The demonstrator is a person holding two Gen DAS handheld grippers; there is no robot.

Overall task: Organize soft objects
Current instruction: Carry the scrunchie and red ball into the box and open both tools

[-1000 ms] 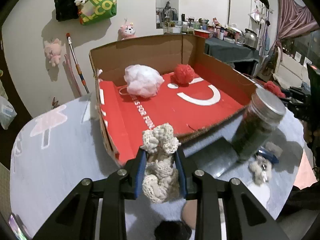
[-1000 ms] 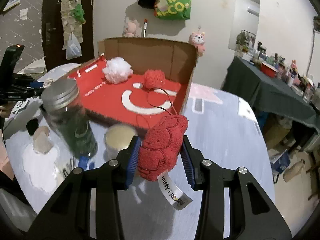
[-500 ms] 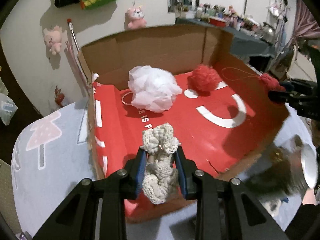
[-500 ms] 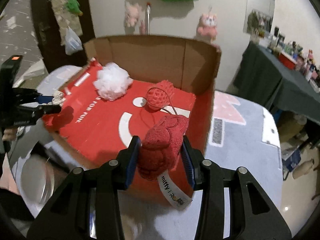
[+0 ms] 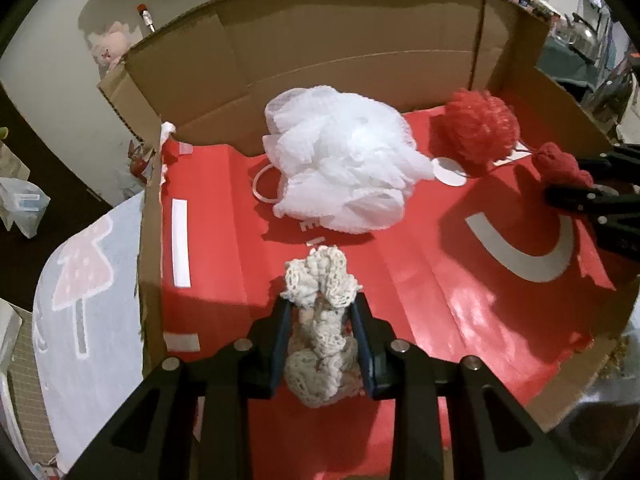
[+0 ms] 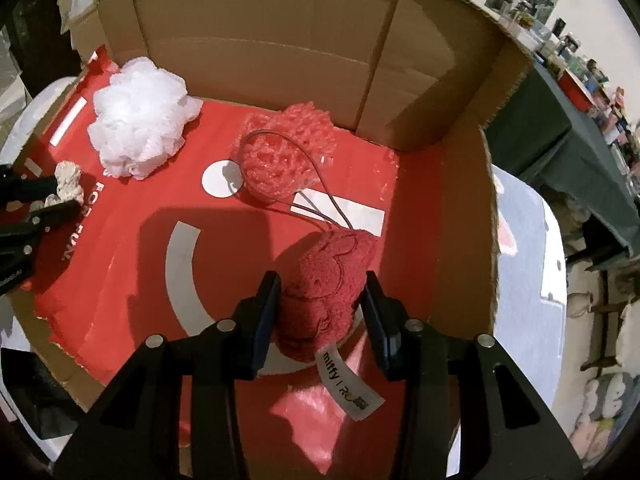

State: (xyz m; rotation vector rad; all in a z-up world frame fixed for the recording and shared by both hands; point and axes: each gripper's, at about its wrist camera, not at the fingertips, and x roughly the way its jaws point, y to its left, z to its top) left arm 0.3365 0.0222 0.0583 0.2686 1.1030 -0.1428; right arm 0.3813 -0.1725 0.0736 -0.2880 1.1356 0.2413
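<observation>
My left gripper [image 5: 320, 312] is shut on a cream crocheted bundle [image 5: 320, 320] and holds it over the red floor of the cardboard box [image 5: 360, 40], near the box's left front. My right gripper [image 6: 320, 296] is shut on a dark red plush toy [image 6: 324, 292] with a white tag, over the box's right side. A white mesh pouf [image 5: 340, 164] and a red mesh pouf [image 5: 478, 128] with a cord lie at the back of the box. The right gripper also shows in the left wrist view [image 5: 576, 184], the left gripper in the right wrist view [image 6: 60, 196].
The box's tall cardboard walls [image 6: 280, 48] close off the back and right side. The box stands on a pale patterned tabletop [image 5: 80, 280]. A table with a dark cloth [image 6: 560, 132] and clutter stands to the right.
Both grippers have moved forward from in front of the box to over its red floor, each still holding its soft object. The jar and table items have dropped out of view.
</observation>
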